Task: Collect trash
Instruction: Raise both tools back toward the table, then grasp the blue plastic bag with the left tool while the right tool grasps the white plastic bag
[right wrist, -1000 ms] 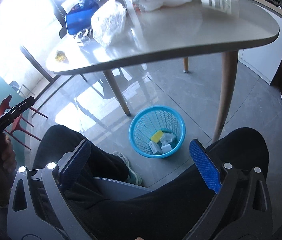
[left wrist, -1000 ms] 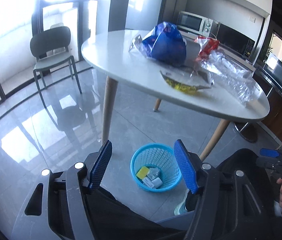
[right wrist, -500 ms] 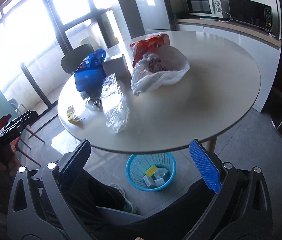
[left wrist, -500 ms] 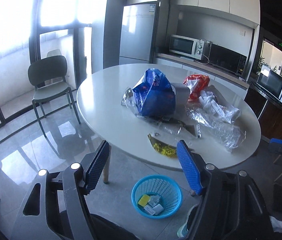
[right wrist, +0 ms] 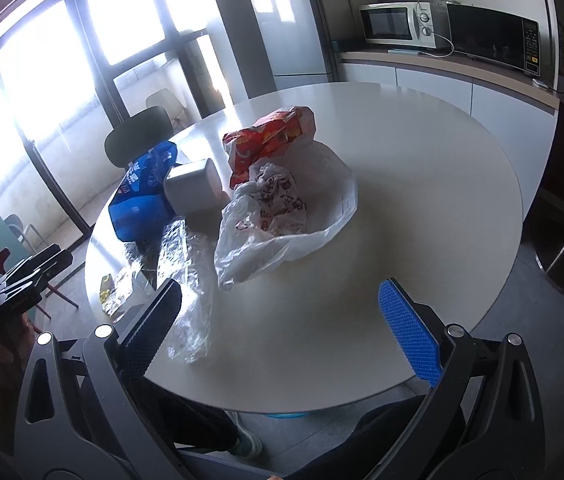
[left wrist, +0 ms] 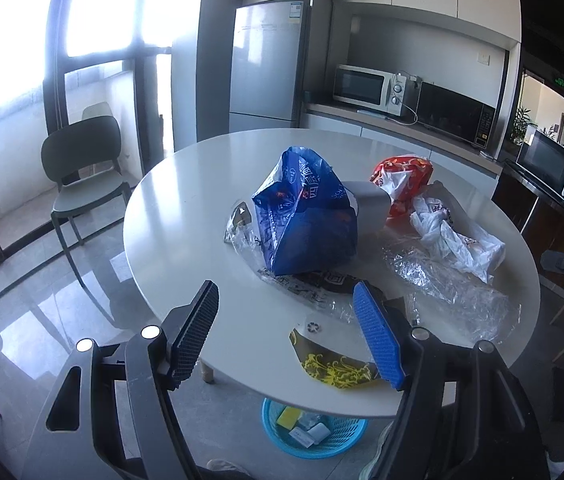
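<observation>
Both jaws stand spread and empty — the left gripper (left wrist: 285, 332) above the near rim of the round white table (left wrist: 186, 208), the right gripper (right wrist: 282, 328) likewise. Trash lies clustered mid-table: a crumpled blue plastic bag (left wrist: 301, 216), an orange snack packet (right wrist: 270, 140), a white plastic bag (right wrist: 282, 216) — with a yellow-patterned wrapper (left wrist: 337, 368) at the edge, above the blue mesh wastebasket (left wrist: 313, 436) on the floor.

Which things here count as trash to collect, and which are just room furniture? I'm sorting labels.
Job: blue bag, red snack bag, white plastic bag, clear wrap, yellow wrapper, blue basket.
Just there: table, chair, fridge, microwaves.
</observation>
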